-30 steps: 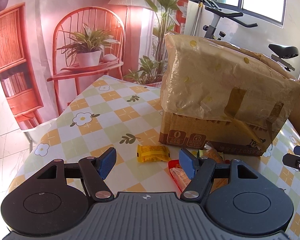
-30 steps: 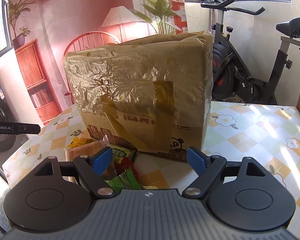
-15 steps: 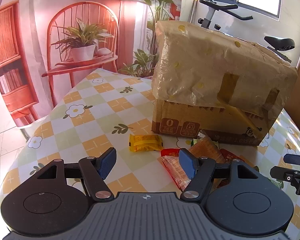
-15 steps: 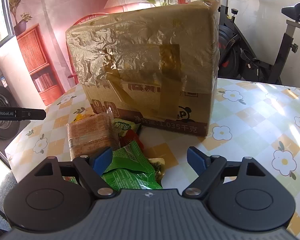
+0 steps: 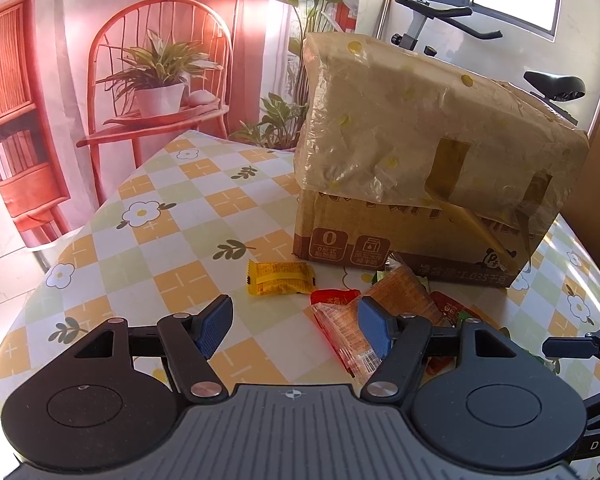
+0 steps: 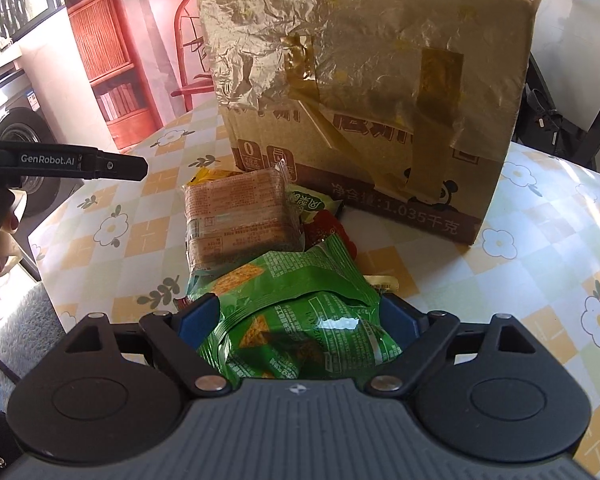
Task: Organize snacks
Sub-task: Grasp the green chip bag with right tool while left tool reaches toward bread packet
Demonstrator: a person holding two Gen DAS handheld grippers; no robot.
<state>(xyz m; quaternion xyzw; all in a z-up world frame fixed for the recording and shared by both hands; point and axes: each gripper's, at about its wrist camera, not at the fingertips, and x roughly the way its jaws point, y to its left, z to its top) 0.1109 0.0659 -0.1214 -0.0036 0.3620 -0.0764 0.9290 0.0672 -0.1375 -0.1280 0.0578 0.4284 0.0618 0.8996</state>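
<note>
Your tablecloth (image 5: 188, 216) is checked orange, green and white with white flowers. One packet (image 5: 281, 283) is yellow, another (image 6: 300, 312) green, and the box (image 6: 364, 92) is brown.

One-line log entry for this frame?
phase: reach | right gripper: opening, straddling green packet, no grip | left gripper: open, empty | box: behind pile

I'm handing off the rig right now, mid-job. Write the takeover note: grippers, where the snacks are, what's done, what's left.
Left gripper: open, empty, above the table.
Right gripper: jaws just opening, green snack bag between them, not yet gripped.
Snacks: pile in front of the taped cardboard box, with the brown cracker pack and red packets; yellow packet lies apart.
Done: nothing visibly sorted.
Left: every snack.
</note>
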